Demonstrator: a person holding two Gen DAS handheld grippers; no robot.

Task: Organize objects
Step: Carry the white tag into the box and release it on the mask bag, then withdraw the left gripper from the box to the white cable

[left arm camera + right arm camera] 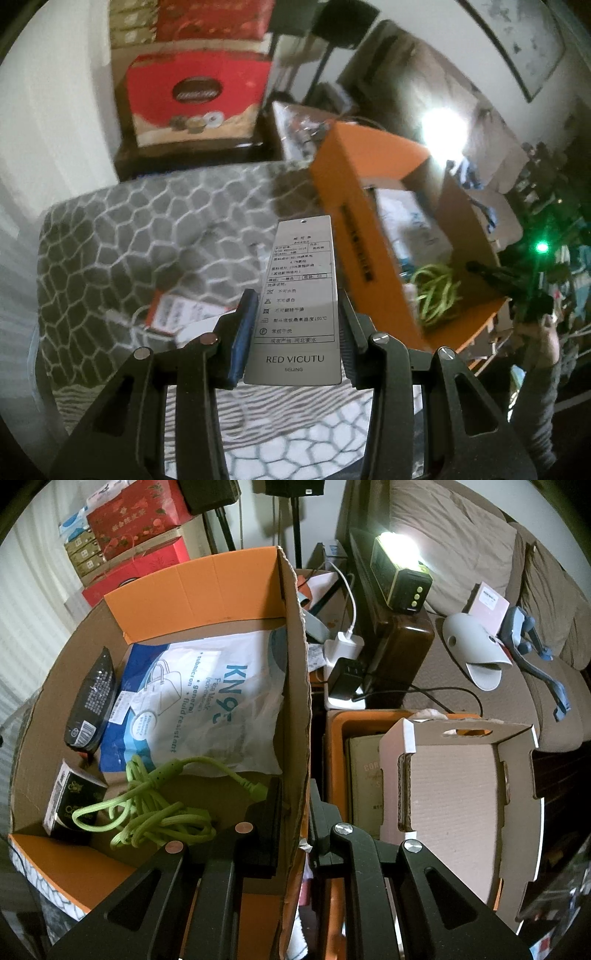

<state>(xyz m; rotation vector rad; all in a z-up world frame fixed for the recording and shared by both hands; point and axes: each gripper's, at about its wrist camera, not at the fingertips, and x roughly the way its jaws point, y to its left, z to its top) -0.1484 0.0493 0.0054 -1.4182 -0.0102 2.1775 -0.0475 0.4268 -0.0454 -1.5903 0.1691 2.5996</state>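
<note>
The left gripper pinches a silver garment tag between its 2 fingers. The tag stands upright in the jaws, printed face toward the camera, lettered "RED VICUTU BEIJING" at its lower end. It is held above a grey cushion with a white honeycomb pattern. An orange-and-white tag lies on the cushion, just left of the left finger.

The orange cardboard box sits at the right edge of the cushion, tilted, just right of the held tag.

The right gripper is pressed together on the right wall of the orange cardboard box: 1 finger inside the box, 1 outside. Inside the box lie a KN95 face mask bag, a green cable near the inner finger, a black pouch at the left wall, and a small black carton in the near left corner.
</note>
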